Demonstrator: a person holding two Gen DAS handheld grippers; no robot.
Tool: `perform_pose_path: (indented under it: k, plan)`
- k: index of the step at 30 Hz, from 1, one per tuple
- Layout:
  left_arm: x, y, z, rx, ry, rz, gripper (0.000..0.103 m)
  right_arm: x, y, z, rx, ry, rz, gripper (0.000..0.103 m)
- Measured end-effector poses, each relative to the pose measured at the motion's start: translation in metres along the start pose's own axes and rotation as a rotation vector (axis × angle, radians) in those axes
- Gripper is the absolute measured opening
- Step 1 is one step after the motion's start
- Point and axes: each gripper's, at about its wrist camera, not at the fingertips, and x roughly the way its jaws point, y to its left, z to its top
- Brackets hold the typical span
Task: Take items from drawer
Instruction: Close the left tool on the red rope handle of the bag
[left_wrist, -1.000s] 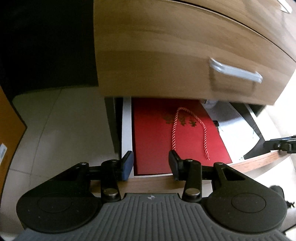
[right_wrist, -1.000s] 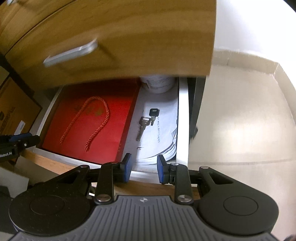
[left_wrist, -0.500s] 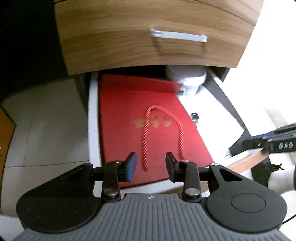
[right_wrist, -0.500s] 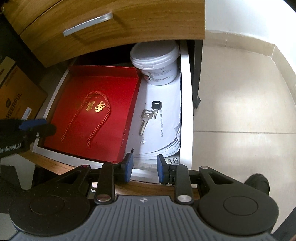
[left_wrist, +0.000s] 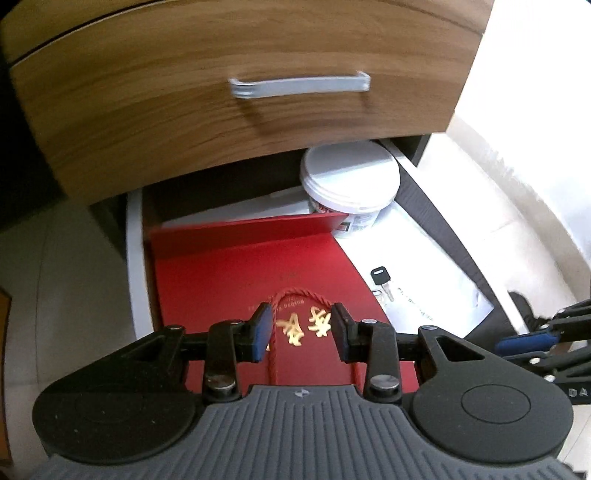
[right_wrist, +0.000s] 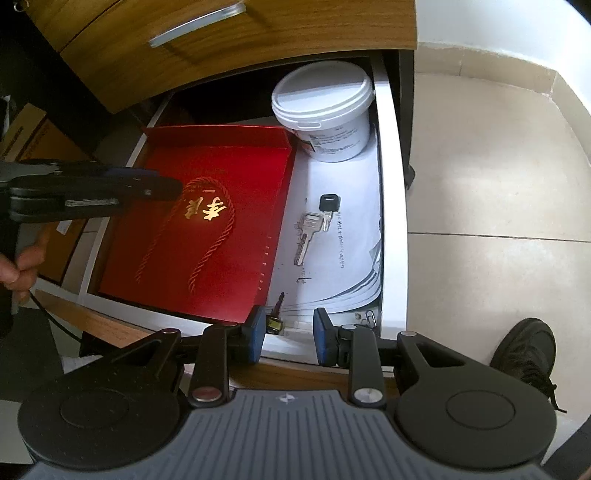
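Drawer (right_wrist: 388, 206) open, nothing out yet: red bag (right_wrist: 207, 236), tub (right_wrist: 325, 110), keys (right_wrist: 314, 225) all inside. My left tongs (left_wrist: 300, 332) and right tongs (right_wrist: 288, 334) both released, empty.

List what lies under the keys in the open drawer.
The keys rest on a stack of white papers, some with handwriting. The sheets' fanned edges show toward the drawer front. Whatever is beneath the stack, including the drawer bottom, is covered.

Pale tiled floor (right_wrist: 480, 184), wooden cabinet front (left_wrist: 184, 110)
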Motion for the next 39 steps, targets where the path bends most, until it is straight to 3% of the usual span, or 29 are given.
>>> perform_pose_path:
  k: [6, 15, 16, 18, 19, 20, 26, 32, 39]
  plan:
    - [0.029, -0.002, 0.008, 0.061, 0.049, -0.008, 0.038, 0.001, 0.005, 0.003, -0.073, -0.010, -0.004, 0.033]
    - [0.054, 0.006, 0.008, 0.048, 0.096, 0.012, 0.037, -0.001, 0.004, 0.008, -0.102, -0.018, 0.031, 0.033]
    - [0.056, 0.005, 0.007, 0.054, 0.096, 0.009, 0.034, -0.001, 0.004, 0.010, -0.100, -0.023, 0.034, 0.033]
    - [0.059, 0.005, 0.006, 0.069, 0.101, 0.000, 0.010, -0.001, 0.005, 0.014, -0.097, -0.033, 0.041, 0.033]
    - [0.061, 0.005, 0.005, 0.071, 0.107, -0.003, 0.004, -0.002, 0.006, 0.017, -0.100, -0.040, 0.044, 0.033]
    - [0.060, 0.005, 0.004, 0.071, 0.103, -0.007, 0.004, -0.002, 0.006, 0.020, -0.105, -0.048, 0.047, 0.033]
    - [0.047, 0.011, 0.002, 0.043, 0.058, -0.032, 0.004, 0.003, 0.015, 0.041, -0.142, -0.088, 0.075, 0.033]
    - [0.009, 0.023, -0.003, 0.003, -0.012, -0.123, 0.004, 0.020, 0.027, 0.055, -0.204, -0.089, 0.101, 0.033]
    - [-0.023, 0.020, -0.015, -0.003, -0.014, -0.220, 0.004, 0.039, 0.038, 0.069, -0.248, -0.110, 0.141, 0.038]
